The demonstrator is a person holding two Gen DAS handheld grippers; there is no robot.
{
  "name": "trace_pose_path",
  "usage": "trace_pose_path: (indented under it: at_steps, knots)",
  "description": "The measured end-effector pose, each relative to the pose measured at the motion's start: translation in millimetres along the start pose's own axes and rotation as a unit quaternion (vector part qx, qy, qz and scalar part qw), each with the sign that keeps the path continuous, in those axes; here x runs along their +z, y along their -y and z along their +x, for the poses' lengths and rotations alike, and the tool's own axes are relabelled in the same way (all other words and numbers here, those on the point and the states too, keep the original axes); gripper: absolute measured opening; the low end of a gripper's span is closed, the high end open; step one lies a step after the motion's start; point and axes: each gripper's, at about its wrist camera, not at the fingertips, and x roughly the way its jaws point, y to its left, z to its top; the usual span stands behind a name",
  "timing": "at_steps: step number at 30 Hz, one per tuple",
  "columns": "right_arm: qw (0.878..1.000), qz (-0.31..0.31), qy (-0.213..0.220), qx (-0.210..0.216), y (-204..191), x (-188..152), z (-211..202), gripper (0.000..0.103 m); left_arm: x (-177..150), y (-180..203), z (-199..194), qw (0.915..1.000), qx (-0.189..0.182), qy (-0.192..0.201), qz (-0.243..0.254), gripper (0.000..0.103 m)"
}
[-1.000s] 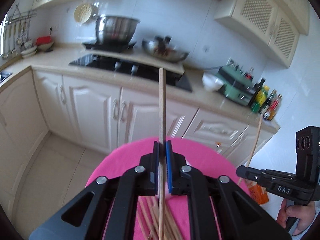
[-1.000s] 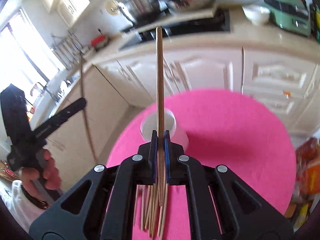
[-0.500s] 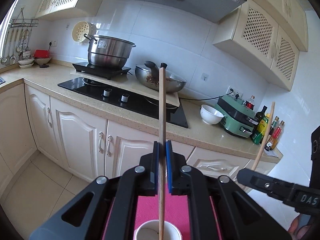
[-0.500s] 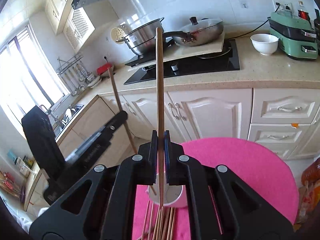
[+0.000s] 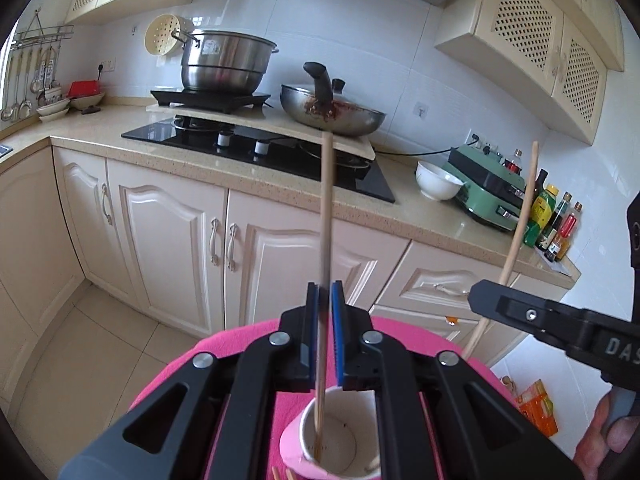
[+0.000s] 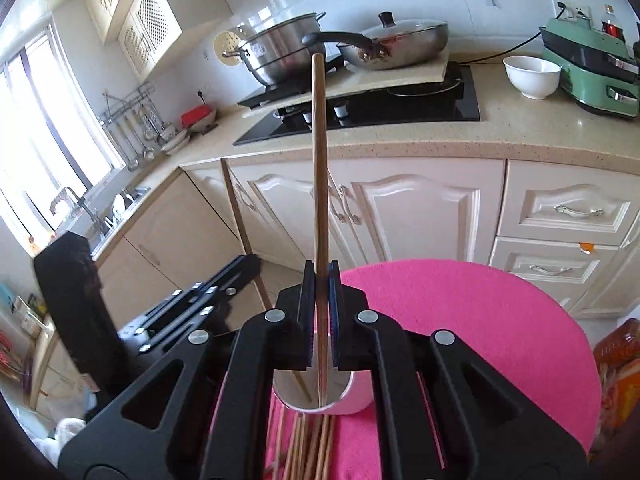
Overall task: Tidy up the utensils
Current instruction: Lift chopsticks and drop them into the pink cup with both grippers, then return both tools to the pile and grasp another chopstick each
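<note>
Jaws first: both pairs are pressed tight, each pinching a single wooden chopstick. From the left wrist view, the left gripper (image 5: 325, 320) clamps its chopstick (image 5: 326, 216) between blue pads, the stick standing nearly upright, its lower end dipping into the white paper cup (image 5: 332, 446) directly beneath. That cup stands on a round pink surface (image 5: 224, 356), and a few stick ends peek out at the bottom edge just in front of it.

Over to the right of that view, the right gripper (image 5: 480, 300) reaches in from the side, its own chopstick (image 5: 520, 224) tilted, the lower end pointing down behind the left gripper's arm. A hand (image 5: 604, 436) shows at the lower right corner, wrapped around the handle.

Switching to the right wrist view: the right gripper (image 6: 321, 300) pinches its chopstick (image 6: 320, 168) upright, the lower tip down inside the cup (image 6: 348, 400), resting near the front rim. A second thin stick leans inside the cup too, the left one (image 6: 240, 224), rising up and away to the left gripper (image 6: 248, 264) at the left. A bundle of loose chopsticks (image 6: 308, 444) lies flat on the pink surface (image 6: 480, 320) just in front of the cup.
</note>
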Motion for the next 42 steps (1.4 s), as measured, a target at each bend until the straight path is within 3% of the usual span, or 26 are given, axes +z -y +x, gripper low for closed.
trace_pose_path:
  at_steps: [14, 16, 20, 27, 30, 32, 37, 42]
  knots:
    - [0.999, -0.016, -0.015, -0.024, -9, -26, 5, 0.007, -20, -10, -22, 0.9982, 0.010, -0.058, 0.008, 0.009]
    - [0.999, -0.014, -0.016, -0.027, -8, -28, 6, 0.007, -19, -12, -25, 0.9977, 0.019, -0.065, 0.004, 0.028]
    - [0.999, -0.010, -0.021, -0.031, -8, -34, 8, 0.007, -19, -20, -40, 0.9978, 0.030, -0.060, -0.002, 0.035]
    - [0.999, 0.007, -0.018, -0.043, -9, -38, 4, 0.008, -29, -30, -60, 0.9961, 0.048, -0.074, 0.002, 0.035]
    - [0.999, 0.012, -0.008, -0.048, -10, -39, -3, 0.026, -34, -36, -69, 0.9950, 0.057, -0.083, 0.000, 0.035]
    - [0.998, 0.010, 0.004, -0.055, -12, -39, -11, 0.054, -39, -39, -75, 0.9940, 0.060, -0.092, -0.001, 0.035]
    - [0.997, 0.005, 0.031, -0.065, -14, -42, -36, 0.054, -57, -46, -84, 0.9897, 0.066, -0.127, -0.002, 0.035]
    - [0.996, 0.016, 0.027, -0.083, -5, -58, -53, 0.054, -89, -51, -85, 0.9805, 0.066, -0.184, -0.016, 0.035]
